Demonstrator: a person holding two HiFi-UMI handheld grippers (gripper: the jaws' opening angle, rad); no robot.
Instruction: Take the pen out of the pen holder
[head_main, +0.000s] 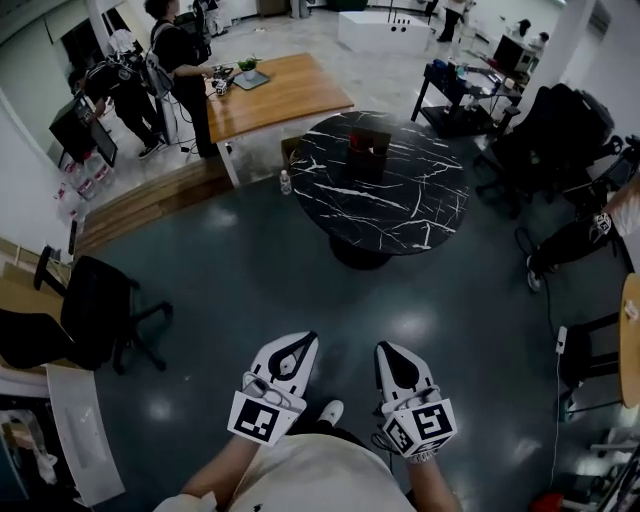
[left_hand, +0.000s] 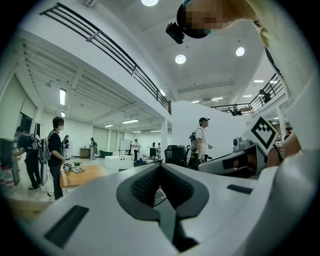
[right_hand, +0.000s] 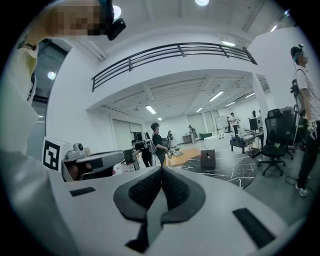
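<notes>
The pen holder (head_main: 368, 155), a dark square box, was noted on the black marbled table (head_main: 400, 215), well apart from both grippers. Pens (right_hand: 202, 155) were seen standing upright in it, too small to detail. The left gripper (head_main: 298, 343) and right gripper (head_main: 388, 350) were recorded with jaws closed together, empty.

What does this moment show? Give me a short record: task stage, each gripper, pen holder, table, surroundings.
Stage: not begun; the person stands on the floor, apart from the table, with both grippers near the body.
Left gripper: jaws together, nothing between them.
Right gripper: jaws together, nothing between them.
Pen holder: dark box, upright on the table, untouched; contents too small to make out.
Table: round, black marble with white veins.
Surroundings: wooden desk beyond the table with people beside it; black office chair at the left.
</notes>
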